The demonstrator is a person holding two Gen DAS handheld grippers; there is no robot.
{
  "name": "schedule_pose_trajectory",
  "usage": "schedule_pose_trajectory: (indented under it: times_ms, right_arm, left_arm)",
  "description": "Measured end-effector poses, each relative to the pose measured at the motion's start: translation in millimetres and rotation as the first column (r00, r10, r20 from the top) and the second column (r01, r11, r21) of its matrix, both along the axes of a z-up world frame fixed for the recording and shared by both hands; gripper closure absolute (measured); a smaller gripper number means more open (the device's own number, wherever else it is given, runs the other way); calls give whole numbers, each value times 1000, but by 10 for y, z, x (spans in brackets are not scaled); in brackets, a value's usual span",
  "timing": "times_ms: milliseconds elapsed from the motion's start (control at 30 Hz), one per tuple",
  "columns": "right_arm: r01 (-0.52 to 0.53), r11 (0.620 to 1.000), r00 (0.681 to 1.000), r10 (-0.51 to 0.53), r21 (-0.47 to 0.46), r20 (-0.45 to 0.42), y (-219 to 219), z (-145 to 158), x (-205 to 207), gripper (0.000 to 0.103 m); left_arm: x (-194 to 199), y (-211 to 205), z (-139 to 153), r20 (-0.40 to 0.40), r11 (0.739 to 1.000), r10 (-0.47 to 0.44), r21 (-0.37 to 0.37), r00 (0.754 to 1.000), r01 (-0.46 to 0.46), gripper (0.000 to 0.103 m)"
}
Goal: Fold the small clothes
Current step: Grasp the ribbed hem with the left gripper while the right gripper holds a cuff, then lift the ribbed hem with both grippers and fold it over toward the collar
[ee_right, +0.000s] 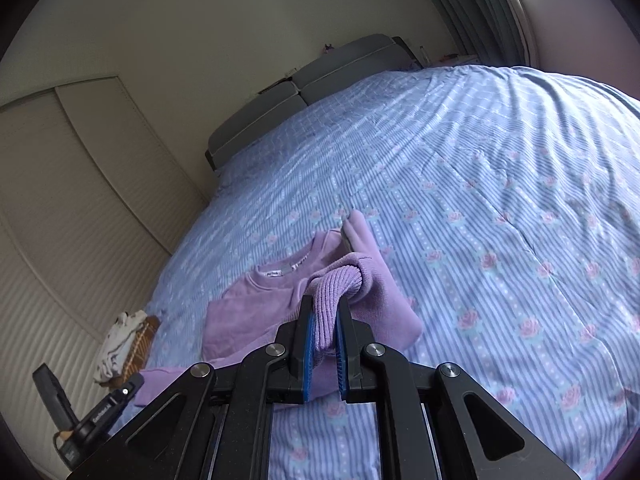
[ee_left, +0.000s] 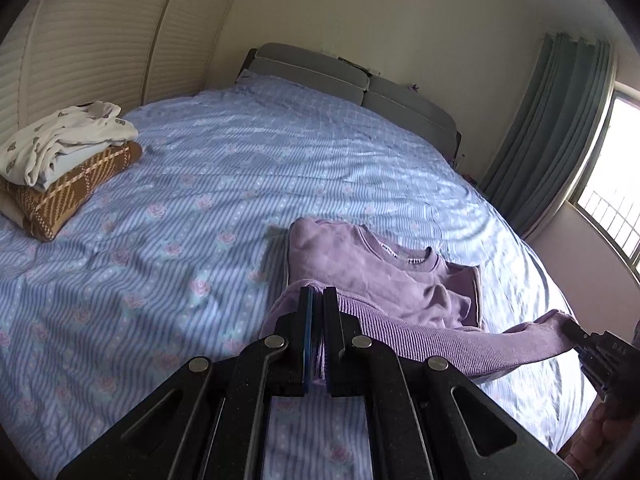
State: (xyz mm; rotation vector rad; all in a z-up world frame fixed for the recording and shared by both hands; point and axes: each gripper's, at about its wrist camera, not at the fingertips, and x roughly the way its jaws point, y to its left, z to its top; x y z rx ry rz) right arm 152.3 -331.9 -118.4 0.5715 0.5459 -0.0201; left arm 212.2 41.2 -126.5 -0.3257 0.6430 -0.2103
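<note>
A small purple sweater [ee_left: 384,276] lies on the bed, partly folded, neck toward the headboard. My left gripper [ee_left: 318,294] is shut on its ribbed hem at one corner and lifts it. My right gripper [ee_right: 325,308] is shut on the ribbed hem at the other corner; it also shows at the right edge of the left wrist view [ee_left: 576,332]. The hem stretches between the two grippers above the sweater body [ee_right: 256,308]. The left gripper shows at the lower left of the right wrist view [ee_right: 116,396].
The bed has a blue striped flowered cover [ee_left: 180,220] and a grey headboard [ee_left: 360,84]. A pile of folded clothes [ee_left: 68,160], white on brown plaid, sits at the left edge by the closet doors [ee_left: 80,40]. Curtain [ee_left: 560,120] and window stand right.
</note>
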Motion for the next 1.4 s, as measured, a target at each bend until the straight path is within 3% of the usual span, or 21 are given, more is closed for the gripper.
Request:
schedule_pose_trajectory:
  times_ms: [333, 567, 900, 1167, 1333, 1400]
  right_arm:
    - [32, 999, 999, -31, 21, -28, -244, -73, 844, 93]
    - [55, 998, 995, -51, 43, -87, -380, -285, 1414, 93]
    - [97, 993, 976, -82, 67, -201, -543, -729, 1879, 93]
    - [64, 998, 965, -63, -4, -254, -490, -829, 2185, 92]
    - [-7, 995, 972, -16, -95, -235, -356, -656, 2084, 74]
    - [-21, 988, 977, -12, -155, -212, -283, -542, 1993, 51]
  left_arm:
    - [916, -252, 26, 4, 999, -22, 33, 1000, 22, 96]
    - [1491, -372, -207, -41, 997, -29, 66, 999, 32, 96]
    - [1944, -520, -529, -101, 993, -59, 95, 993, 69, 96]
    - [2106, -482, -545, -131, 988, -84, 119, 988, 100, 96]
    - [1913, -399, -395, -100, 981, -135, 127, 986, 147, 96]
    - [1826, -388, -343, -89, 973, -168, 145, 982, 180, 96]
